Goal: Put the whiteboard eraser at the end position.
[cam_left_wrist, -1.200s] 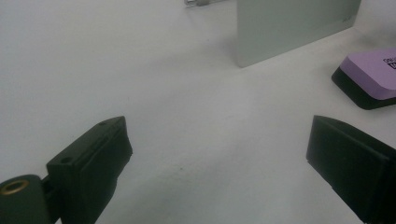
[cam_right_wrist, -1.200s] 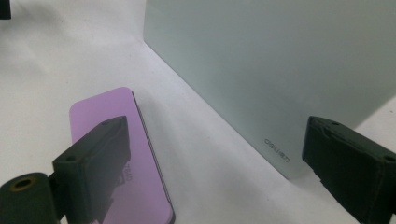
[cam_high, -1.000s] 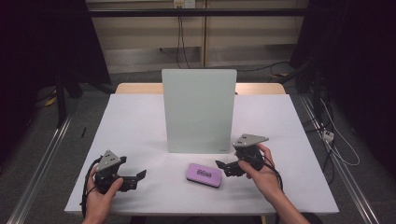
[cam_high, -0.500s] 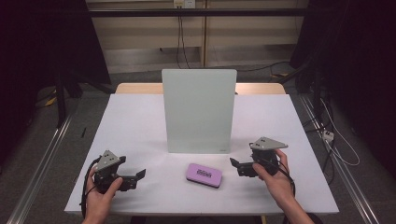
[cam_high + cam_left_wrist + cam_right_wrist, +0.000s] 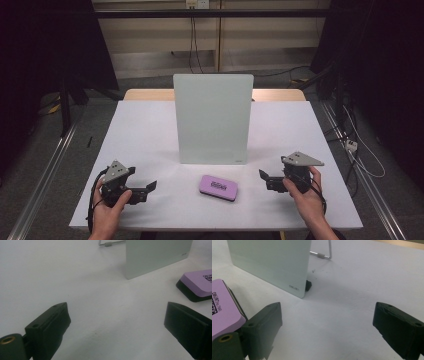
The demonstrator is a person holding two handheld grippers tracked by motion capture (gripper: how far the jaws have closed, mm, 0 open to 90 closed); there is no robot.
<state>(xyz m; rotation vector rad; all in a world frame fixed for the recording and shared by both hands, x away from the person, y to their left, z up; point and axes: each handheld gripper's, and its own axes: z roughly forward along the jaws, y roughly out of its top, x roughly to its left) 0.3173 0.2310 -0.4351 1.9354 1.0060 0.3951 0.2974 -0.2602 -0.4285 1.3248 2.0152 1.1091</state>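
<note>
A purple eraser with a black base lies flat on the white table, near the front edge. Behind it a pale glass whiteboard stands upright on a wire stand. My left gripper rests at the front left, open, jaws pointing right toward the eraser with bare table between them. My right gripper is open at the front right, jaws pointing left, a short gap from the eraser. In the left gripper view the eraser lies ahead to the right. In the right gripper view the eraser sits beside the left jaw.
The board's corner and its wire stand lie ahead of the right gripper. Cables trail from both grippers off the near edge. Dark floor and rails flank the table.
My right gripper has drawn back to the right, away from the eraser, jaws still open. The left gripper and the eraser have stayed put.
</note>
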